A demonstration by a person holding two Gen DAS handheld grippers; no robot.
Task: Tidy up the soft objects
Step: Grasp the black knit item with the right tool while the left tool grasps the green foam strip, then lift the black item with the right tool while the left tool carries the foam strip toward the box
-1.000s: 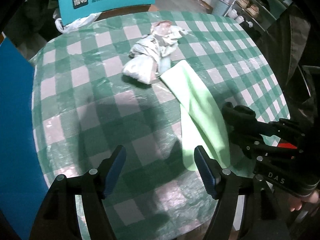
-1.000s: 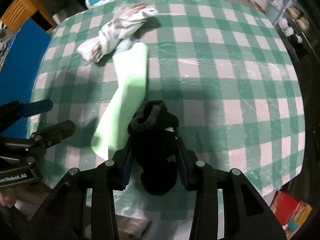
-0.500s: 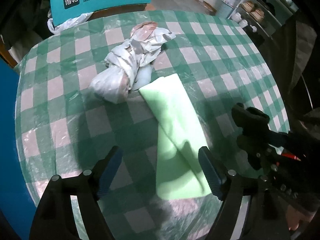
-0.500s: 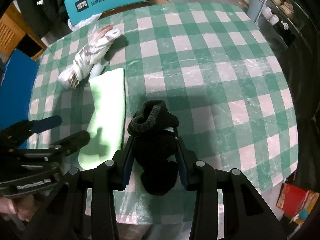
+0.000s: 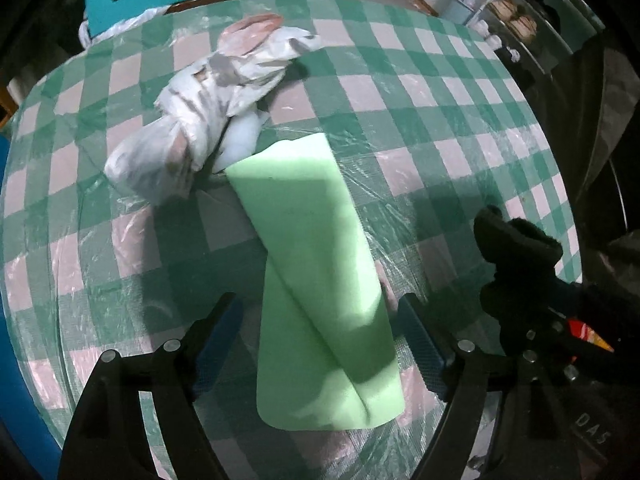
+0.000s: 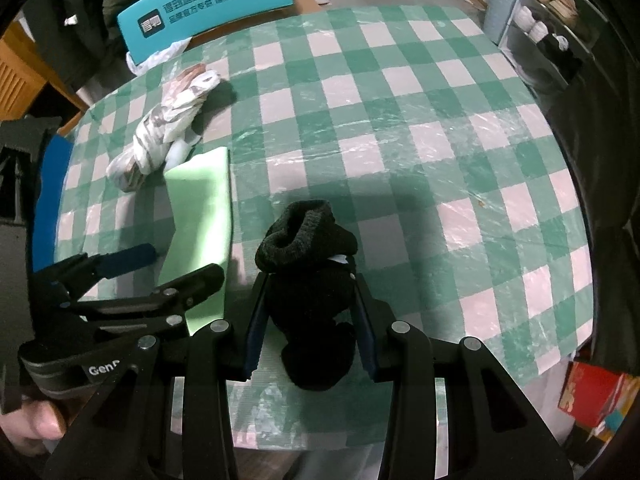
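A: Cloth (image 5: 320,280) position from the left tool (image 5: 320,344)?
B: Between its spread fingers, untouched, long axis running away toward the bundle (image 5: 208,120).
A: Right tool (image 6: 310,320)?
B: Pinching the black sock (image 6: 310,280), beside the cloth.

One green cloth (image 5: 316,264), one black sock (image 6: 310,280), one white patterned bundle (image 5: 208,120), one teal sign (image 6: 208,4).

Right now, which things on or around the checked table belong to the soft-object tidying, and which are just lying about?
Job in hand:
- green cloth
- black sock in the right claw
- grey-white bundle

Lying about:
- teal sign
- white plastic bag
- shelf of shoes
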